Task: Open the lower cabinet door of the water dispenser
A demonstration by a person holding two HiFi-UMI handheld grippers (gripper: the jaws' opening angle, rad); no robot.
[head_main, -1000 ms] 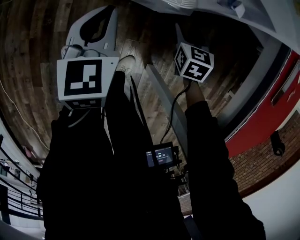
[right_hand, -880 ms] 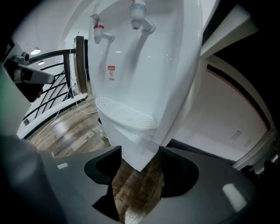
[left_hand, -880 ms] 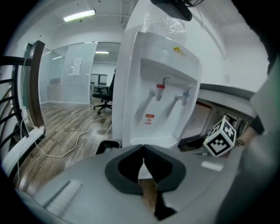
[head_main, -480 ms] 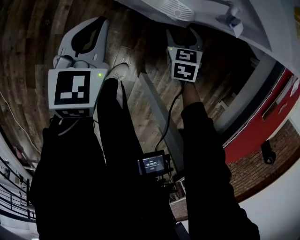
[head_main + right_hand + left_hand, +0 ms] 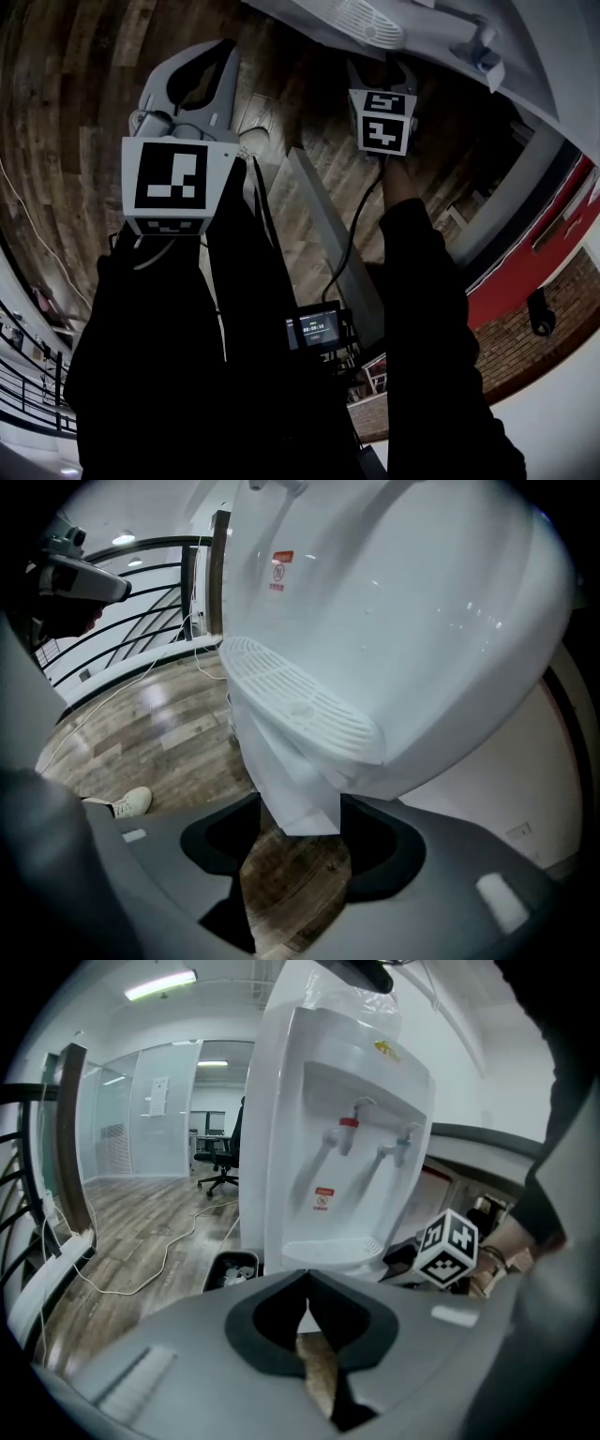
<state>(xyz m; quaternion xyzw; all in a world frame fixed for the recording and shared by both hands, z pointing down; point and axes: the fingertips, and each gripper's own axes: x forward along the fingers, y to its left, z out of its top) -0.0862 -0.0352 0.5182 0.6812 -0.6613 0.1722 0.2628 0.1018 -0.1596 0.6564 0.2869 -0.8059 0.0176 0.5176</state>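
A: How did the right gripper stand?
B: Fingers well apart, nothing between them but air. Beyond the tips, framed in the gap, was the dispenser's lower cabinet with its door; above the tips, the tray; floor under them.
A: Door shut?
B: I saw no gap, but no seam or handle either, so I couldn't tell.
A: And the left gripper?
B: Fingers together, empty, held back; the dispenser stood well ahead of its tips.
A: So how should the reach have gone?
B: I judged it the approach. Keep the fingers wide, drop below the tray, find the door's free edge, bring one finger behind it, then close and pull in an arc about the hinge. Rushing risked pads slipping off smooth plastic.
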